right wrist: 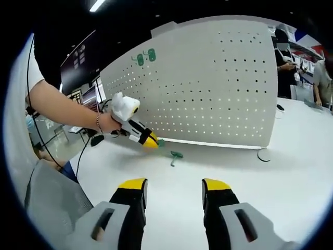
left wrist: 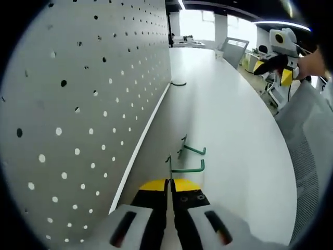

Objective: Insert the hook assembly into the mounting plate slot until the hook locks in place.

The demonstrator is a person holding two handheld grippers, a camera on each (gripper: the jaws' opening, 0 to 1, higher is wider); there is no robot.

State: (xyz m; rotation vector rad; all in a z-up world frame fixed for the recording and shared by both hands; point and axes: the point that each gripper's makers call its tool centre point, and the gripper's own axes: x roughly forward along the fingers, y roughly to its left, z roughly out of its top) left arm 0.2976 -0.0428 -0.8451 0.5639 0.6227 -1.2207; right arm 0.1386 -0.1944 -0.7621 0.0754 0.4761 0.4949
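My left gripper (left wrist: 170, 183) is shut on the back end of a green hook (left wrist: 186, 168), low over the white table and close to the foot of the grey pegboard (left wrist: 78, 104). A second green hook (left wrist: 193, 150) lies on the table just beyond it. In the right gripper view a hand holds the left gripper (right wrist: 151, 141) near the pegboard (right wrist: 208, 83), with a bit of green (right wrist: 161, 142) at its tip and the loose hook (right wrist: 175, 155) beside it. My right gripper (right wrist: 174, 186) is open with nothing in it, well back from the board.
A dark hook (left wrist: 178, 83) (right wrist: 263, 156) lies by the pegboard's base further along. Two green pieces (right wrist: 144, 56) hang near the board's top edge. A grey chair back (left wrist: 312, 140) stands at the table's side. People stand at the far right (right wrist: 322, 78).
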